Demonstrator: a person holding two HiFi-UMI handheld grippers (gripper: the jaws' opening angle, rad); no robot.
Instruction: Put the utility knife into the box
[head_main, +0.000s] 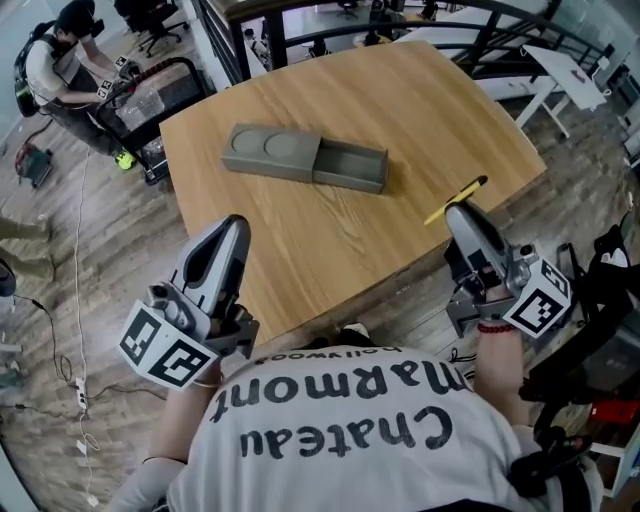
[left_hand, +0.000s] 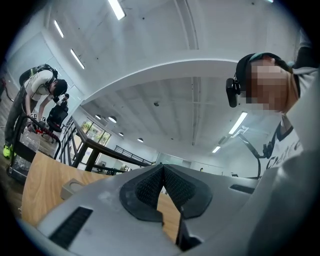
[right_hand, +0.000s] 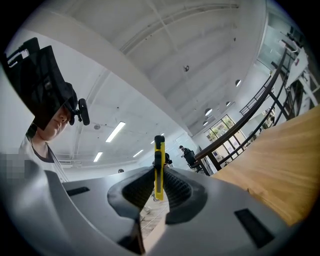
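Observation:
A yellow and black utility knife (head_main: 455, 201) sticks out past the table's right edge, clamped between the jaws of my right gripper (head_main: 459, 211). In the right gripper view the utility knife (right_hand: 159, 167) stands upright between the black pads. The grey box (head_main: 305, 158) lies on the wooden table (head_main: 420, 110), its tray slid open to the right; a corner of the box (left_hand: 75, 187) shows in the left gripper view. My left gripper (head_main: 233, 228) hovers over the table's near edge, jaws closed with nothing between them, its pads (left_hand: 150, 187) meeting.
A person (head_main: 60, 65) bends over a cart (head_main: 160, 95) at the far left. Cables (head_main: 75, 330) trail on the floor to the left. Black railing (head_main: 420, 20) and a white desk (head_main: 560, 75) stand beyond the table's far side.

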